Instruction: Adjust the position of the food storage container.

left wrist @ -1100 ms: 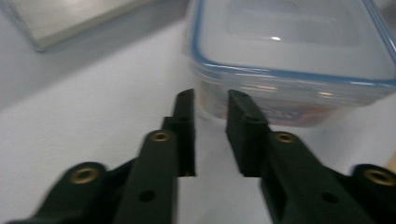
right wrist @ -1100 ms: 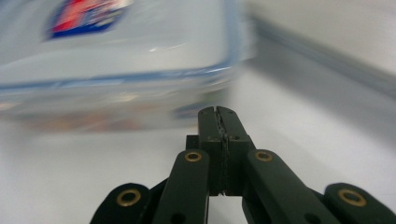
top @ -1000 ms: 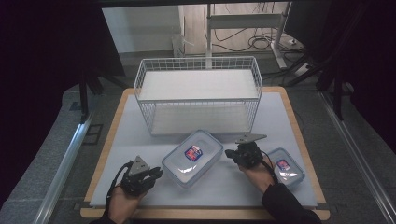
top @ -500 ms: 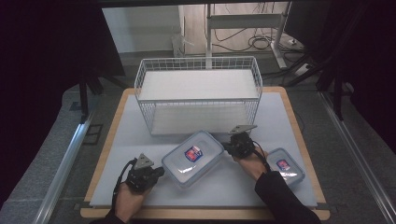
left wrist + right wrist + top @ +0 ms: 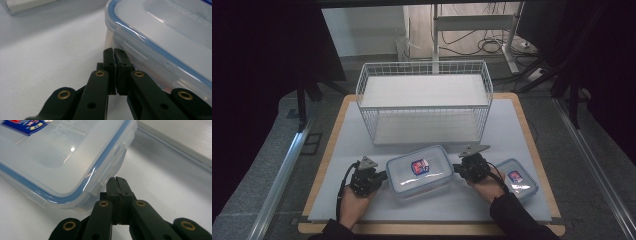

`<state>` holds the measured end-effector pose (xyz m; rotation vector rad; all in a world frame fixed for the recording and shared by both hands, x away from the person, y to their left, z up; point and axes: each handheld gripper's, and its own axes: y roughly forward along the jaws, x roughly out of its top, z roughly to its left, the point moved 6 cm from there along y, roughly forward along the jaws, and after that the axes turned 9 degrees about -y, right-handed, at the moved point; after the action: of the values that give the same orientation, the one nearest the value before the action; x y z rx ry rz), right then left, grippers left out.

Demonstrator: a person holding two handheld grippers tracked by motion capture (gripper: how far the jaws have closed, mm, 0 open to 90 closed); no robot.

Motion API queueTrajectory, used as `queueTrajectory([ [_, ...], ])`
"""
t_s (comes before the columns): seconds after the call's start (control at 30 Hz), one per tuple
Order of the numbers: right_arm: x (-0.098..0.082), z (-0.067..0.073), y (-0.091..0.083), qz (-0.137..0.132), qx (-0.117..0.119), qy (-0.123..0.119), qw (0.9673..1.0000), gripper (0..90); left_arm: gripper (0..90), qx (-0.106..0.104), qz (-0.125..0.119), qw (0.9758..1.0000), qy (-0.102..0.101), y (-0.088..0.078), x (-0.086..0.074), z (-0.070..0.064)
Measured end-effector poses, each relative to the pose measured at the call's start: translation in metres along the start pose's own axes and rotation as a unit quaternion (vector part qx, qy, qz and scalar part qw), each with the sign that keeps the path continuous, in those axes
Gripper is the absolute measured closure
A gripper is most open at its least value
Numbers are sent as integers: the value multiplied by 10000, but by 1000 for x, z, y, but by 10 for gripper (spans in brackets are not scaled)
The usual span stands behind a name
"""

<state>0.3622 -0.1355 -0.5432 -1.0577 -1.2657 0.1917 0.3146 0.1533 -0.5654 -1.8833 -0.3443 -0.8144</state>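
A large clear food container [image 5: 419, 170] with a blue-sealed lid and a red-and-blue label lies on the white mat. My left gripper [image 5: 381, 176] is shut at the container's left end. In the left gripper view its tips [image 5: 114, 51] meet with nothing between them, right beside the lid's side latch [image 5: 135, 51]. My right gripper [image 5: 457, 169] is shut at the container's right end. In the right gripper view its joined tips [image 5: 116, 180] sit just under a lid flap [image 5: 106, 176] near the corner of the container [image 5: 62, 157].
A smaller lidded container [image 5: 518, 180] lies to the right, beside the right hand. A white wire basket [image 5: 424, 100] stands behind on the mat [image 5: 512, 130], which rests on a wooden board. Metal rails run along both sides.
The left gripper has slid forward and right, up to the container's left end. The right gripper has shifted slightly at the right end. The container has stayed put.
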Motion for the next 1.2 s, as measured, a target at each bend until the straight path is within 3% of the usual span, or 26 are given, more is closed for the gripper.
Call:
queueTrajectory([
  [0.33, -18, 11, -22, 35, -47, 111, 9999, 897, 892, -20, 81, 9998, 199, 23, 23, -7],
  [0.63, -25, 12, -30, 78, -201, 93, 9997, 897, 896, -137, 98, 9998, 142, 27, 25, -13],
  [0.73, -25, 10, -30, 82, -237, 65, 9997, 896, 858, -139, 106, 9998, 126, 26, 25, -12],
  [0.77, -25, 10, -32, 69, -257, 12, 9996, 886, 783, -130, 37, 9998, 160, 20, 25, -8],
  [0.87, -25, 10, -35, 49, -323, -41, 9995, 861, 681, -88, -111, 9997, 196, 9, 25, -5],
  [0.9, -25, 9, -40, -1, -340, -29, 9994, 812, 626, -48, -238, 9992, 303, -2, 23, -1],
  [1.0, -26, 8, -46, -76, -376, 1, 9993, 765, 521, 19, -308, 9986, 428, -11, 20, 1],
  [1.03, -27, 7, -51, -173, -376, 21, 9991, 671, 487, 84, -331, 9981, 515, -15, 17, 1],
  [1.07, -27, 7, -51, -173, -376, 21, 9991, 671, 487, 131, -344, 9975, 604, -18, 15, 1],
  [1.1, -28, 7, -55, -255, -366, 63, 9990, 590, 410, 172, -401, 9964, 724, -22, 11, -1],
  [1.2, -32, 8, -59, -307, -323, 113, 9989, 513, 329, 95, -413, 9960, 789, -24, 6, -4],
])
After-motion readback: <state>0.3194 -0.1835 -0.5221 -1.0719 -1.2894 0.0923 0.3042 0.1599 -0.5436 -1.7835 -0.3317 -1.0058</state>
